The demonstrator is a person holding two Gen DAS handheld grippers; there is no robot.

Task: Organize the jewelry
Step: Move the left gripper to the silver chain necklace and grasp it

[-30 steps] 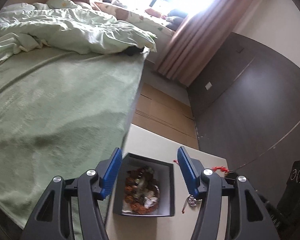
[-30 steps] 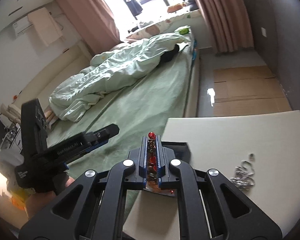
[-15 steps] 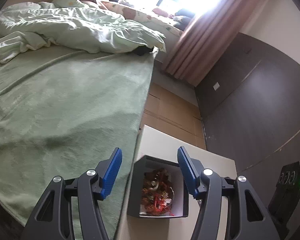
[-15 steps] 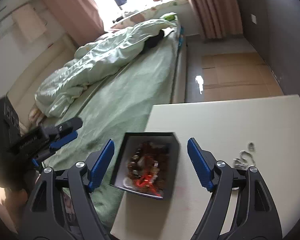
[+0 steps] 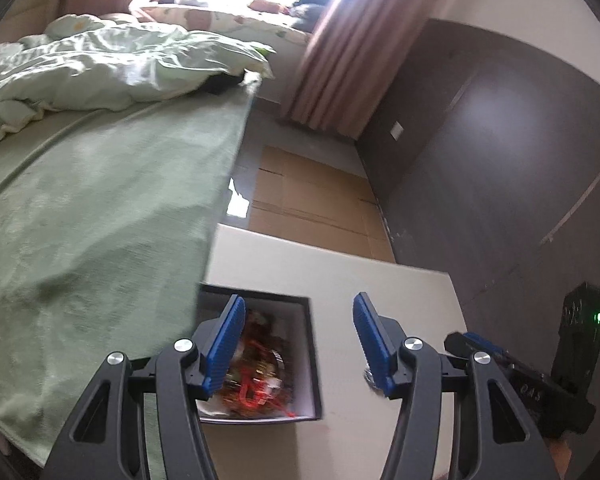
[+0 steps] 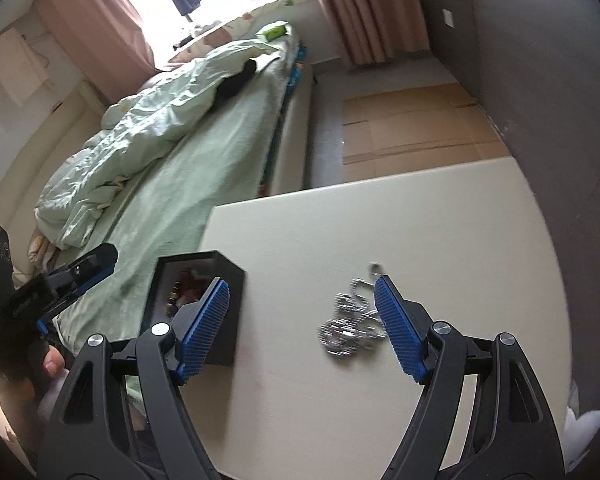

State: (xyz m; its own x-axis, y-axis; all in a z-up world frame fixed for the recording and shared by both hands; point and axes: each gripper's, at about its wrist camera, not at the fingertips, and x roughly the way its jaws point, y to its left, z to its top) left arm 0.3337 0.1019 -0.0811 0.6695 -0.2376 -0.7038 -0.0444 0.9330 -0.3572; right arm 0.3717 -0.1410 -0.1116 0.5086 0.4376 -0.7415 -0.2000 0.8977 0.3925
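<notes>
The left gripper point(image 5: 298, 340) stands with its jaws spread wide and nothing between them. It hangs over the worktop point(image 5: 340, 272), its left finger crossing in front of the black box point(image 5: 310, 360). The box sits at the worktop's left edge, hard by the green bedspread point(image 5: 100, 208), and holds a heap of red and brown beaded jewelry point(image 5: 256, 364).

The right gripper point(image 6: 302, 326) is likewise wide open and empty. The silver chain point(image 6: 350, 326) lies loose on the worktop point(image 6: 380, 240), right of the box point(image 6: 228, 320) and well apart from it. It sits between the 2 fingers, close against the right one; whether it touches that pad cannot be told. The pile runs roughly away from the gripper, with a small ring at its far end.

Judgement: the right gripper is the nearer of the 2 to the chain, and the next move calls for a slight shift right to centre it before closing.

The room is a bedroom: rumpled duvet point(image 6: 140, 140), pink curtains point(image 6: 364, 8) at a bright window, flattened cardboard point(image 6: 416, 120) on the floor, dark wall panelling point(image 5: 500, 160).
</notes>
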